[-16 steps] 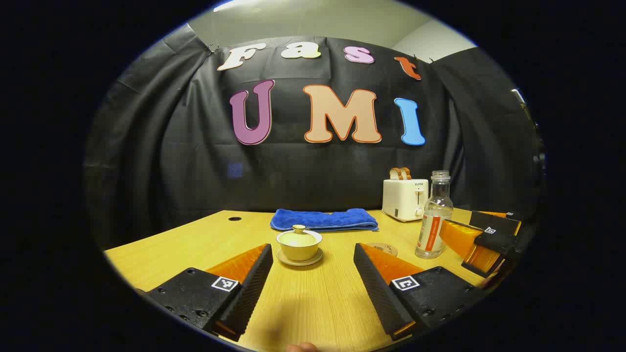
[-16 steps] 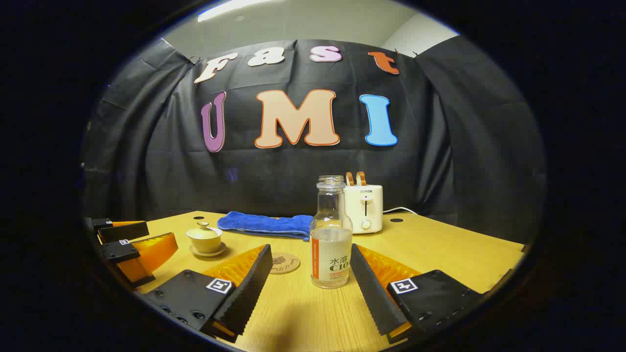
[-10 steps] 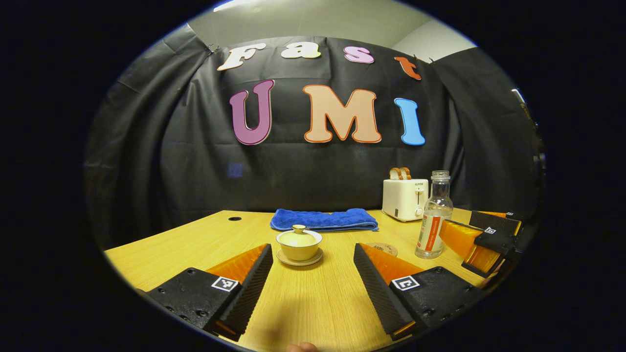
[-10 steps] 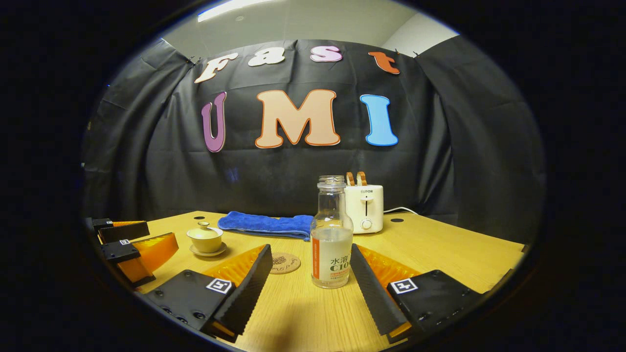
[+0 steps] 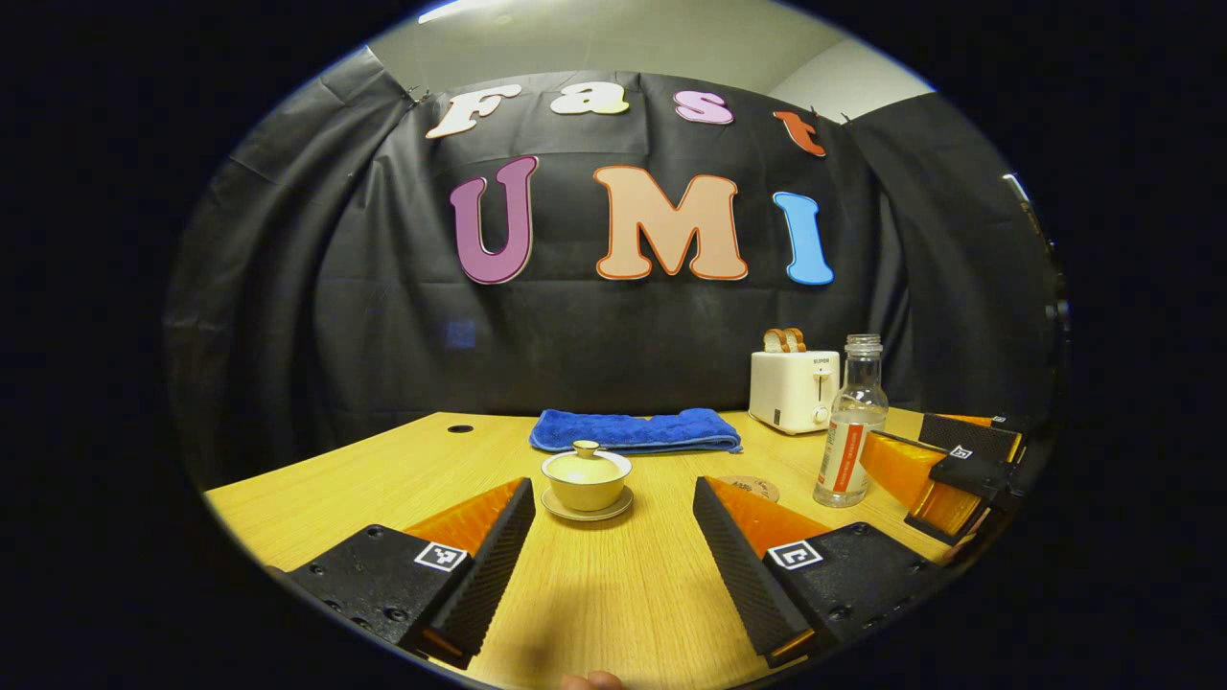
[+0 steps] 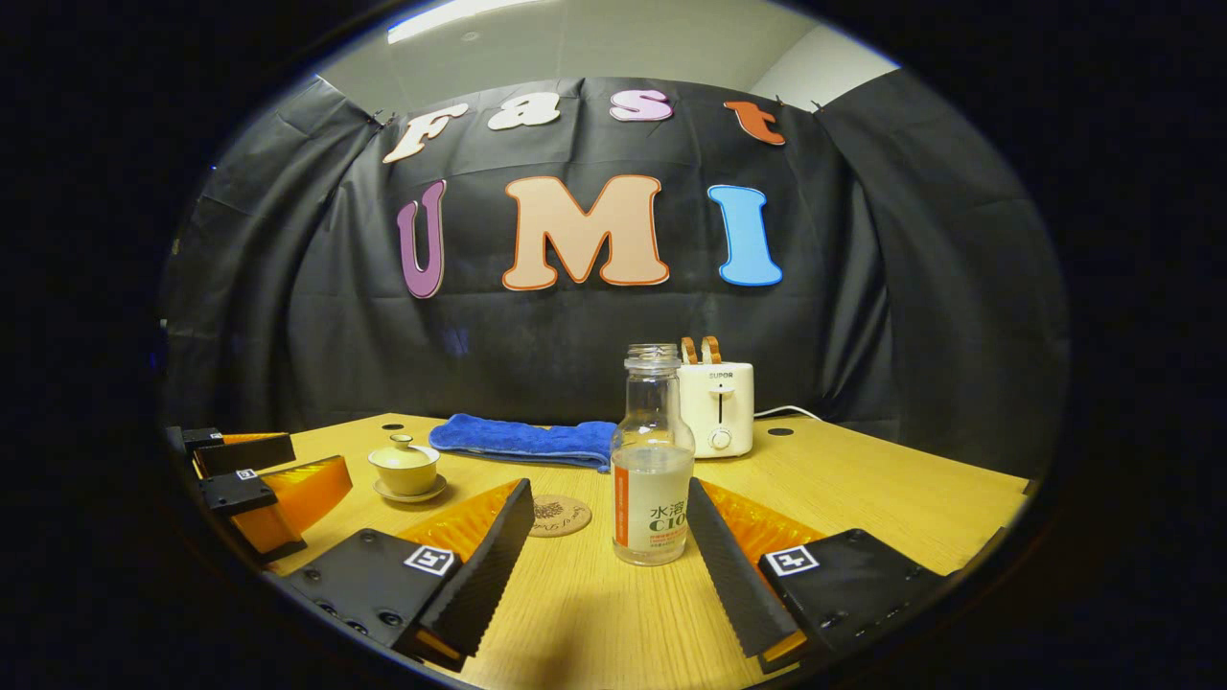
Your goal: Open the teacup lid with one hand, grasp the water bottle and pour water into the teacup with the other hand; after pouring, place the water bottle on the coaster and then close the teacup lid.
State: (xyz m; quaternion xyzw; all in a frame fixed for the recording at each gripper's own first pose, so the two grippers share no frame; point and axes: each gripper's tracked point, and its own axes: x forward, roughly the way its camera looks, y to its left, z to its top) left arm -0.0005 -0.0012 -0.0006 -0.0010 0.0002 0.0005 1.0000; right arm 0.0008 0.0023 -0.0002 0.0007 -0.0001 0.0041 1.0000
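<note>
Almost nothing is being changed since a moment ago: left claw [image 5: 613, 537] and right claw [image 6: 609, 537] are being held wide; lidded teacup [image 5: 587, 479] and bottle [image 6: 652, 460] are being left untouched on the tabletop [image 5: 613, 594]

Clear glass water bottle [image 6: 652, 460], glossy ceramic teacup [image 5: 586, 480], wood-grain table [image 6: 863, 489]

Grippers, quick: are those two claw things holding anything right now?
Left gripper: open, holding nothing; the lidded teacup sits ahead of it.
Right gripper: open, holding nothing; the water bottle stands between its fingers, ungripped.
</note>
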